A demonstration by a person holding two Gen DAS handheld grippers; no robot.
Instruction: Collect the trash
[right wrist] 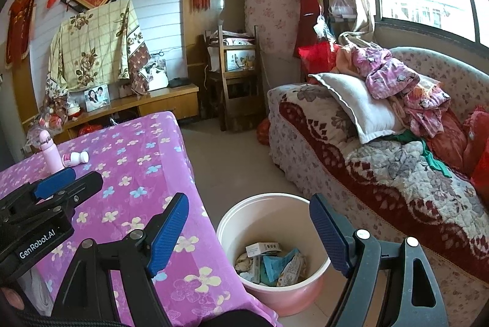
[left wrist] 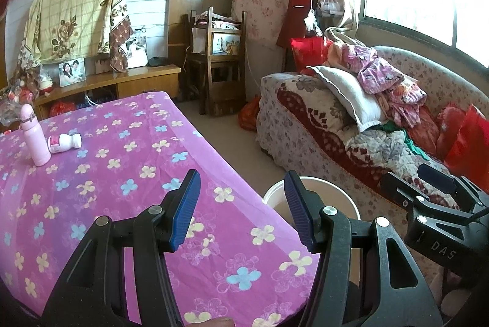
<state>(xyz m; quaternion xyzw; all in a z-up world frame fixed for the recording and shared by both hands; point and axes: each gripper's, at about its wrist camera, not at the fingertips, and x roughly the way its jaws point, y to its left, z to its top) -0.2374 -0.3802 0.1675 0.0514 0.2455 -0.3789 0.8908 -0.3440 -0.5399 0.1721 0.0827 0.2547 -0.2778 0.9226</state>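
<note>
Purple flowered cloth covers my table (left wrist: 128,174); on its far side a pink flask (left wrist: 33,137) stands beside a toppled white pill bottle (left wrist: 64,143). Both my left gripper (left wrist: 243,214) and right gripper (right wrist: 249,235) gape apart, holding nothing. Pink bucket (right wrist: 235,223) on the floor beside the table holds trash (right wrist: 272,264). Cluttered sofa (right wrist: 382,168) beyond.
</note>
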